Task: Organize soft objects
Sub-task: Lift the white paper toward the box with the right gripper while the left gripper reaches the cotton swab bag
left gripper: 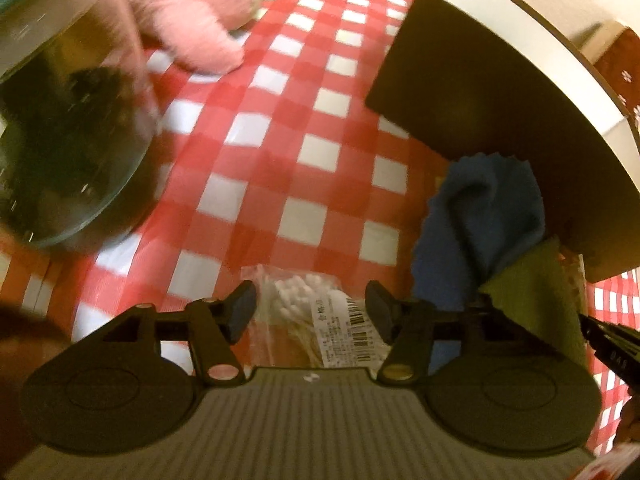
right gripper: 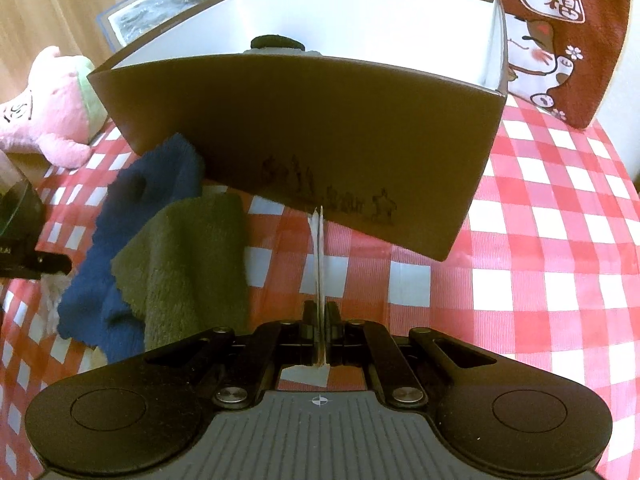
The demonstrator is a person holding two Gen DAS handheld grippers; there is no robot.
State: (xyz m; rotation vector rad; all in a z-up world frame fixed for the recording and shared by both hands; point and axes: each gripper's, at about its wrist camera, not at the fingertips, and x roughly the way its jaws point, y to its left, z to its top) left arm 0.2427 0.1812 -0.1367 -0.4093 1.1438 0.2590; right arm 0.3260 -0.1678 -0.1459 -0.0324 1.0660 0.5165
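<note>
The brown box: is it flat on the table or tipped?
Tipped: the brown box has its near edge lifted above the tablecloth.

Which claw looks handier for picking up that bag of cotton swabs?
Probably the left claw: it is open, with the bag of cotton swabs lying between its fingers on the checked cloth. The right claw is shut on a thin flat piece near the box.

I am working in a home, at a dining-style surface (right gripper: 560, 240) under a red and white checked cloth. Ahead of my right tool and to its left a pink plush toy (right gripper: 48, 112) sits near a framed picture (right gripper: 160, 4) leaning on the wall. Ahead to its right hangs a red cloth with a lucky cat (right gripper: 560, 40).
</note>
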